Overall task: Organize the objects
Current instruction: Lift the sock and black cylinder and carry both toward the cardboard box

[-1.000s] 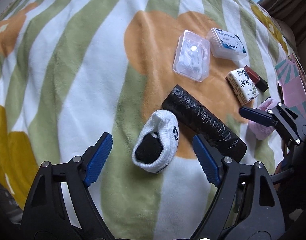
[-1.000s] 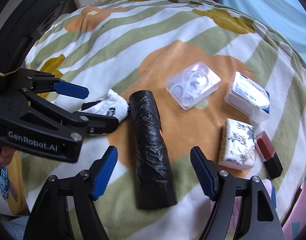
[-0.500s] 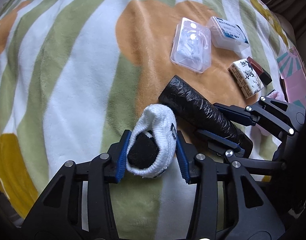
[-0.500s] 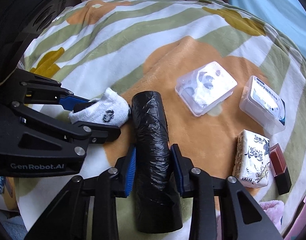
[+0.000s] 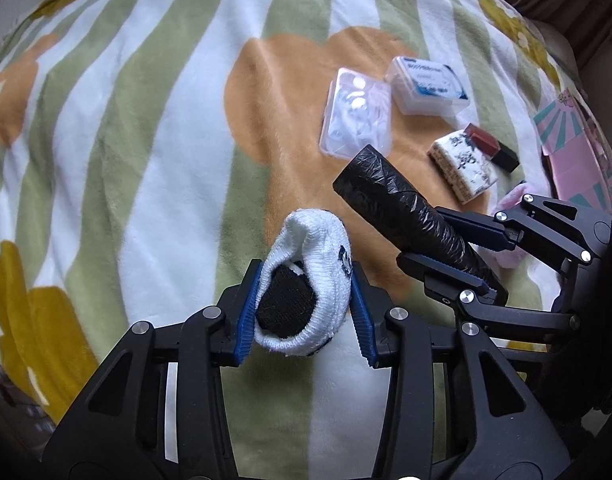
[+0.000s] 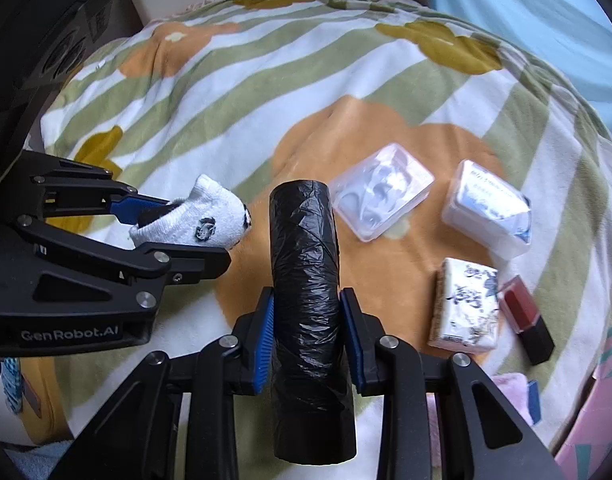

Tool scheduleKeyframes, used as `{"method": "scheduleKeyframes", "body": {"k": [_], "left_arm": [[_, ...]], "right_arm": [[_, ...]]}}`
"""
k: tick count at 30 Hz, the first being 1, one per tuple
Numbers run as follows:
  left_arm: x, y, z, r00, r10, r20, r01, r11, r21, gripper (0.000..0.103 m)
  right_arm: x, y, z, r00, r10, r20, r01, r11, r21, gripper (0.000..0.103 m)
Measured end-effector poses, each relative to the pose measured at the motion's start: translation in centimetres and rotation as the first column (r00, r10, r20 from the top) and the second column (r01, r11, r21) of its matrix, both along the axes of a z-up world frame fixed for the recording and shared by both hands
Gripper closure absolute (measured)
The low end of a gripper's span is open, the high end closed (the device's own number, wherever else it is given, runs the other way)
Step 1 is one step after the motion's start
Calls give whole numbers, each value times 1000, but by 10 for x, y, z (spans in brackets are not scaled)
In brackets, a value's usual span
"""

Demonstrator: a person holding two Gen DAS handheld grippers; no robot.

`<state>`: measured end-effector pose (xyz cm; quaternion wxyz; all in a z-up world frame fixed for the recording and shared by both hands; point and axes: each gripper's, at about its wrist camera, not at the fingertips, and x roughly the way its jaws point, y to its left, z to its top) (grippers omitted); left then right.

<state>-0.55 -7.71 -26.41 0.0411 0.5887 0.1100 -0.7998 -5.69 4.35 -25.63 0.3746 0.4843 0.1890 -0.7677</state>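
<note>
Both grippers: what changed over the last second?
The left gripper closed onto the rolled white sock; the right gripper closed onto the black plastic-wrapped roll. Both items are now raised off the striped blanket. The clear plastic boxes stayed put.

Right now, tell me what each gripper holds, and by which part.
Left gripper: sock, by its cuff end. Right gripper: black roll, about mid-length.

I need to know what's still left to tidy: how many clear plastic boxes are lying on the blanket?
2. One clear box lies just right of the black roll; the labelled box lies to its right. More could be out of frame.
</note>
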Motion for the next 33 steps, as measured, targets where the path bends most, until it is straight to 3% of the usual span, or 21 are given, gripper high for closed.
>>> {"method": "scheduleKeyframes", "body": {"k": [10, 20, 25, 33], "left_arm": [[-3, 17, 84, 996, -45, -73, 42, 998, -49, 66], [4, 45, 170, 983, -99, -158, 84, 991, -102, 65], [5, 56, 197, 975, -115, -188, 93, 988, -119, 65], [0, 73, 221, 956, -180, -233, 151, 979, -137, 65]], "right_arm": [[2, 28, 82, 978, -208, 17, 208, 977, -49, 74], [14, 83, 178, 864, -503, 15, 503, 861, -69, 74], [23, 110, 203, 806, -592, 1, 591, 804, -72, 74], [33, 135, 226, 742, -669, -37, 663, 741, -105, 74]]}}
